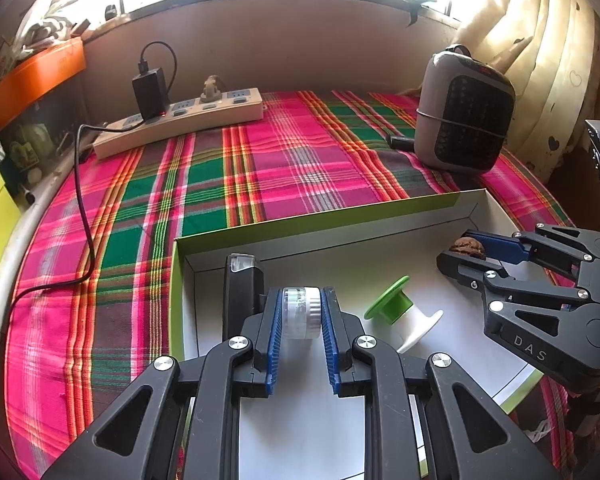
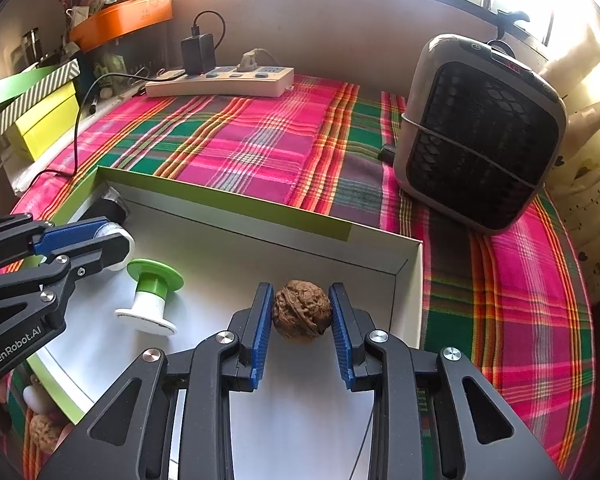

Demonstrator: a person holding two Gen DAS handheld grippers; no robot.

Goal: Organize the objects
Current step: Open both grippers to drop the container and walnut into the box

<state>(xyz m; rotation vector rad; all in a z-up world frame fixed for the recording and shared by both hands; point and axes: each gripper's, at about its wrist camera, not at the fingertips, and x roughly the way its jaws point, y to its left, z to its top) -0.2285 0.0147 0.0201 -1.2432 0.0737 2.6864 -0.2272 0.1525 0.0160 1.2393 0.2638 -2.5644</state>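
Note:
A shallow white box with a green rim [image 1: 300, 220] [image 2: 228, 196] lies on the plaid cloth. My left gripper [image 1: 302, 296] [image 2: 116, 236] is shut on a small clear jar with a white cap [image 1: 301, 314], low over the box's left side. My right gripper [image 2: 300, 292] [image 1: 458, 248] is shut on a brown walnut [image 2: 302, 310] [image 1: 470, 245] near the box's right wall. Between the two grippers a green and white spool [image 1: 400, 312] [image 2: 152, 292] lies on the box floor. A black object with a clear top [image 1: 242, 288] [image 2: 108, 210] stands in the far left corner.
A grey fan heater [image 1: 464, 116] [image 2: 480, 132] stands at the back right and a power strip [image 1: 180, 118] [image 2: 220, 82] with a black cable at the back left. Yellow and orange boxes [image 2: 48, 124] line the left edge. A second walnut [image 2: 44, 432] lies outside the box.

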